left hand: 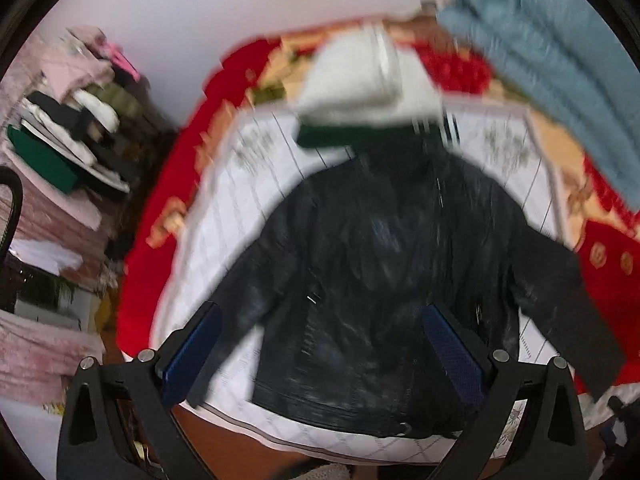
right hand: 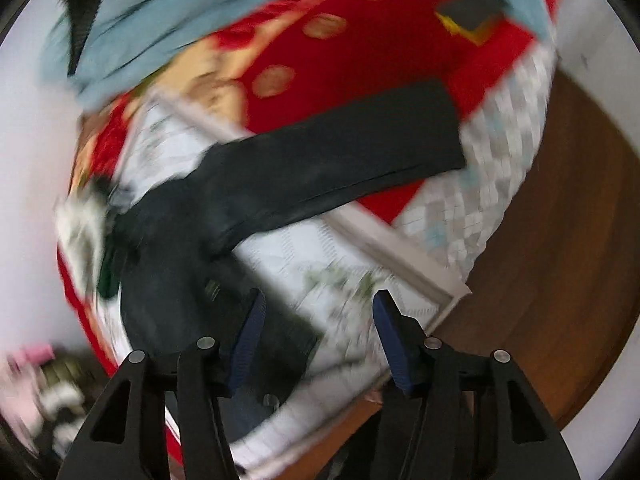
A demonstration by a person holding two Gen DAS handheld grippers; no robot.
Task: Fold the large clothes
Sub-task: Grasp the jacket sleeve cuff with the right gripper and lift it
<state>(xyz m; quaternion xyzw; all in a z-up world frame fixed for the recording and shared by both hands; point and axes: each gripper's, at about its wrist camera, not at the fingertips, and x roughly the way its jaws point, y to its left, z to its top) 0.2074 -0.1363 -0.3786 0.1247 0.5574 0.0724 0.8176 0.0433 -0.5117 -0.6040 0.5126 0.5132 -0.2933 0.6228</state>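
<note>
The left gripper (left hand: 322, 350) hovers above the black leather-look jacket (left hand: 384, 280), blue-padded fingers spread wide, holding nothing. The right gripper (right hand: 318, 338) hangs tilted over the jacket's hem, likewise spread and empty. The jacket lies flat on the white quilted bed cover (left hand: 224, 216), one sleeve (right hand: 340, 160) stretched onto the red patterned blanket (right hand: 360, 68). Motion blur smears details. Brown wooden floor (right hand: 560, 240) borders the bed's edge.
</note>
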